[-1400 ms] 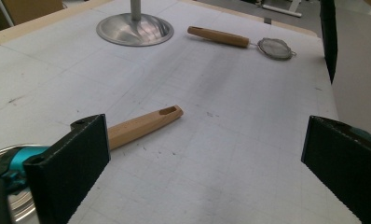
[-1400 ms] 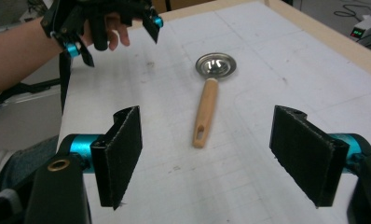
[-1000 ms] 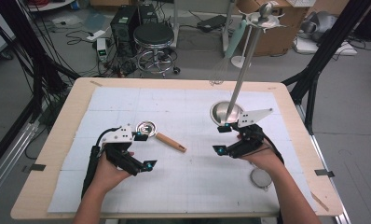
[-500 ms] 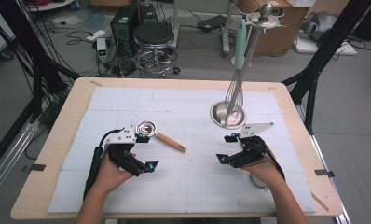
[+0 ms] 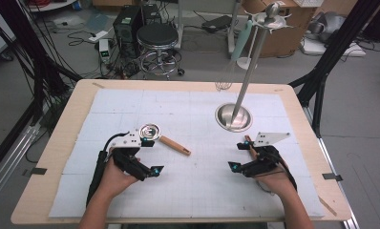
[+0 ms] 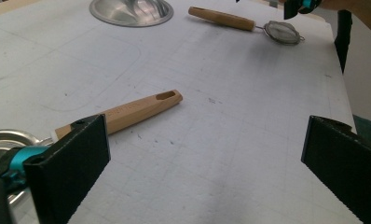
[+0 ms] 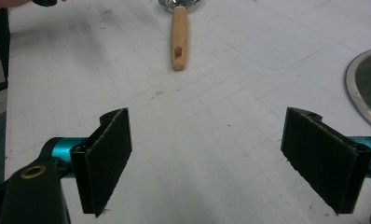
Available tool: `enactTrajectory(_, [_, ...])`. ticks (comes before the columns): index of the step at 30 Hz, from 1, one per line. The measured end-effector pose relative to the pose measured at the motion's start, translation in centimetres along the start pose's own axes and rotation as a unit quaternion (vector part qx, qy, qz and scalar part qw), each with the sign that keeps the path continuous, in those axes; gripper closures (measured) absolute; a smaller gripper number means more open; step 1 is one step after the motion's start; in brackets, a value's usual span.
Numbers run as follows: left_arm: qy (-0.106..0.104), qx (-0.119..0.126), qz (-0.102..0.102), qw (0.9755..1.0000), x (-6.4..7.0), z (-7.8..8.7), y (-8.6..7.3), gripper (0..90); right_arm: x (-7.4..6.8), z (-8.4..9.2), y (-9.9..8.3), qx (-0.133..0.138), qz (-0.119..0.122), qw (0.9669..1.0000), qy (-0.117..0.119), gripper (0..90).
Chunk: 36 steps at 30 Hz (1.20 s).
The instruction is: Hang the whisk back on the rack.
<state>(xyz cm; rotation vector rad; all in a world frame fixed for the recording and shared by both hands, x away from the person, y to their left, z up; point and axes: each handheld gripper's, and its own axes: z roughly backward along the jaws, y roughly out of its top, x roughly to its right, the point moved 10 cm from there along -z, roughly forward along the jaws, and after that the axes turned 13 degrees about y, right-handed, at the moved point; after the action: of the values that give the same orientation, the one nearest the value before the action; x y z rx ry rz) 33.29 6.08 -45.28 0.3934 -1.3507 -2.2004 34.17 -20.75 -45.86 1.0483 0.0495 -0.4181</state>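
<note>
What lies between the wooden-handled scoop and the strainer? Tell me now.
Bare white mat, nothing else, between the scoop and the strainer, in the left gripper view.

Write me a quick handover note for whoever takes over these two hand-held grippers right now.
Left gripper: jaws open, empty, beside the wooden-handled scoop.
Right gripper: jaws have just been opening, nothing between them; the small mesh strainer lies by it.
Done: the whisk hangs on the utensil stand.
Left, probably: hang the scoop and strainer there too.
</note>
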Motion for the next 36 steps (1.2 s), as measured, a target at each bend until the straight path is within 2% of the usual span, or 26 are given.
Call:
enactTrajectory(8, [0.003,0.005,0.003,1.0000,-0.05,0.25,-0.08,1.6,0.23,0.80,0.43,0.023,-0.002,0.9997,-0.007,15.5])
enactTrajectory(19, [0.004,0.006,0.003,1.0000,-0.18,0.35,-0.24,1.6,0.14,0.27,0.37,0.015,0.006,0.9999,-0.003,15.5])
enactTrajectory(36, [0.004,0.013,0.008,0.9999,-0.23,0.34,-0.02,1.6,-0.08,0.33,0.50,0.021,0.010,0.9997,0.002,15.5])
